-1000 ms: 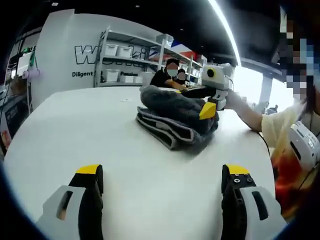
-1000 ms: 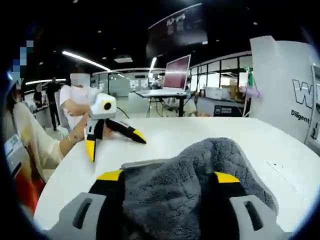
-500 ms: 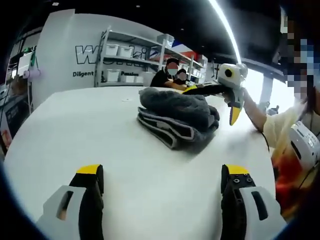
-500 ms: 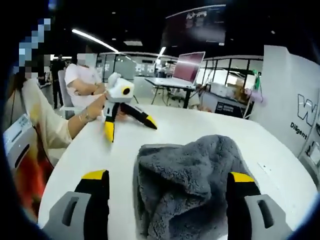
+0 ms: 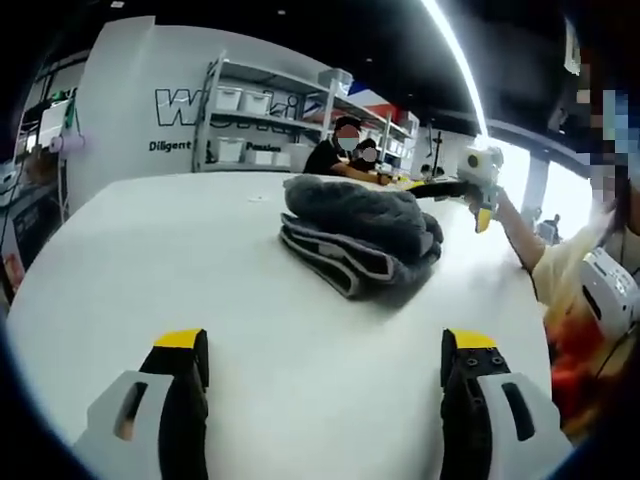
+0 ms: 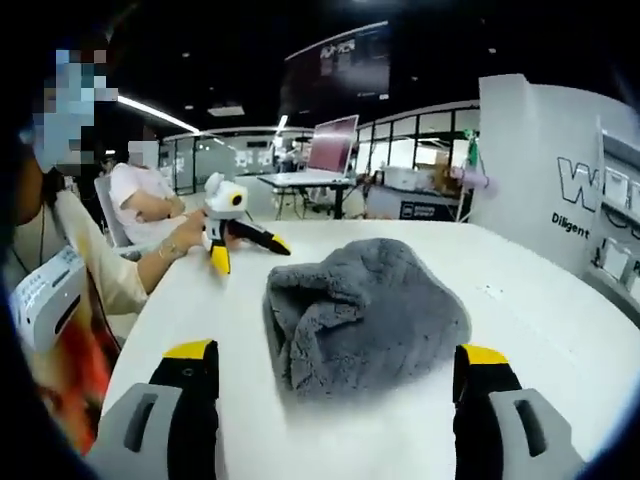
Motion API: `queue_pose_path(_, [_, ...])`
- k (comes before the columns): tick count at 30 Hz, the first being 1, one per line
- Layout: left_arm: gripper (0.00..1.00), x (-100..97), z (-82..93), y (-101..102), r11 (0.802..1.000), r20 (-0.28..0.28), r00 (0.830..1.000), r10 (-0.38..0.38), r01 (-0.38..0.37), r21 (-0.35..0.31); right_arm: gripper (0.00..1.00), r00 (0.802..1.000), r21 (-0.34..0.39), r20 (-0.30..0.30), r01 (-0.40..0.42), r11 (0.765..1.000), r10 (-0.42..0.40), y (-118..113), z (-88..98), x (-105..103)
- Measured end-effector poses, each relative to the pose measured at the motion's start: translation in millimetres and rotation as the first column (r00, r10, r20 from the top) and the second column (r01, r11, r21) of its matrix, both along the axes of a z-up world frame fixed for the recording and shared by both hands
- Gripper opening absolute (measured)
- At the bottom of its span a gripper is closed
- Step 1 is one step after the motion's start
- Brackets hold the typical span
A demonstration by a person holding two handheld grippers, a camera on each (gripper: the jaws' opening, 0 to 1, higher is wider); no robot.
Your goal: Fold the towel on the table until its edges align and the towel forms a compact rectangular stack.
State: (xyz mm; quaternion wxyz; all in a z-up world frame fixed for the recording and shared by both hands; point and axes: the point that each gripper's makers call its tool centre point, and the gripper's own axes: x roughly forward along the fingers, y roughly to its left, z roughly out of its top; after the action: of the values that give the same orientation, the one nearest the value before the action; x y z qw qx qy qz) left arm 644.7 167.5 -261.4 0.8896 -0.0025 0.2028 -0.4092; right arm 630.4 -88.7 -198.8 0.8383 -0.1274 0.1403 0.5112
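Observation:
A grey fluffy towel [image 5: 360, 235] lies folded in a thick bundle on the white round table [image 5: 150, 260], its striped lower layers showing at the near side. My left gripper [image 5: 322, 350] stands open low over the table, well short of the towel. In the right gripper view the towel [image 6: 360, 310] rests just beyond my open right gripper [image 6: 335, 358], with nothing between the jaws. The right gripper [image 5: 447, 203] also hangs open in a hand past the towel's right side. Beyond the towel's left side, the left gripper [image 6: 250, 255] is spread open, tips down on the table.
The person [image 5: 590, 270] holding the grippers stands at the table's right edge, with a white device at the waist. Shelving with white bins [image 5: 250, 130] and seated people [image 5: 345, 150] lie behind the table. A desk with a monitor [image 6: 330, 150] stands farther off.
My right gripper has let go of the towel and pulled back and away from it; the towel now lies free on the table. The left gripper has hardly moved.

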Motion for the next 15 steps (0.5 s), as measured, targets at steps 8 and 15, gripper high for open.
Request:
queue_pose_path(8, [0.95, 2.2, 7.9, -0.4, 0.999, 0.026, 1.000, -0.014, 0.015, -0.031, 0.99, 0.996, 0.085, 0.069, 0.042, 0.995, -0.048, -36.8, 19.2, -11.7])
queue_pose_path(15, [0.95, 5.9, 11.4, 4.7, 0.999, 0.039, 0.999, 0.001, 0.000, -0.043, 0.99, 0.998, 0.064, 0.016, 0.056, 0.996, -0.057, -57.5, -3.6, -18.1])
